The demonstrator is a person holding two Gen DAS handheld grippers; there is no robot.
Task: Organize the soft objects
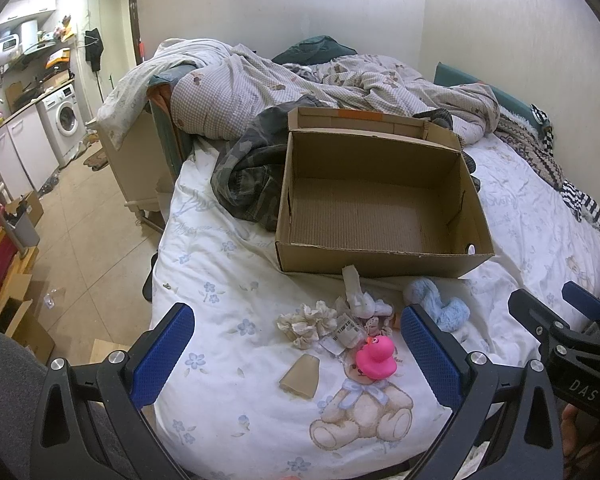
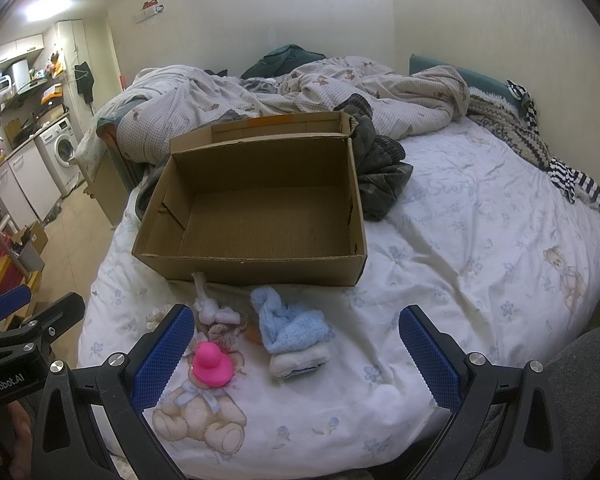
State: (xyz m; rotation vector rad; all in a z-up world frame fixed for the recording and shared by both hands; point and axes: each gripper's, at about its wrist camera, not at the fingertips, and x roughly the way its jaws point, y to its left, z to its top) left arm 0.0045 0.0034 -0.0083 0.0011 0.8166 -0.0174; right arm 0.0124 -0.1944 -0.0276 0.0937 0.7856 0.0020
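Note:
An open, empty cardboard box point(image 1: 380, 208) point(image 2: 256, 216) sits on the bed. In front of it lie small soft things: a pink duck point(image 1: 375, 358) point(image 2: 211, 364), a fluffy blue slipper point(image 1: 446, 304) point(image 2: 288, 328), a cream scrunchie point(image 1: 308, 322), a white knotted cloth point(image 1: 358, 294) point(image 2: 208, 304), a tagged packet point(image 1: 346, 330) and a beige cone-shaped piece point(image 1: 300, 378). My left gripper point(image 1: 296, 356) is open above the pile, holding nothing. My right gripper point(image 2: 296, 356) is open beside it, over the slipper, holding nothing.
A crumpled checked duvet point(image 1: 300, 80) and a dark camouflage garment point(image 1: 252, 176) lie behind the box. Striped and knitted cloths point(image 2: 540, 152) lie at the bed's right side. The bed's left edge drops to a floor with boxes point(image 1: 12, 304) and a washing machine point(image 1: 66, 120).

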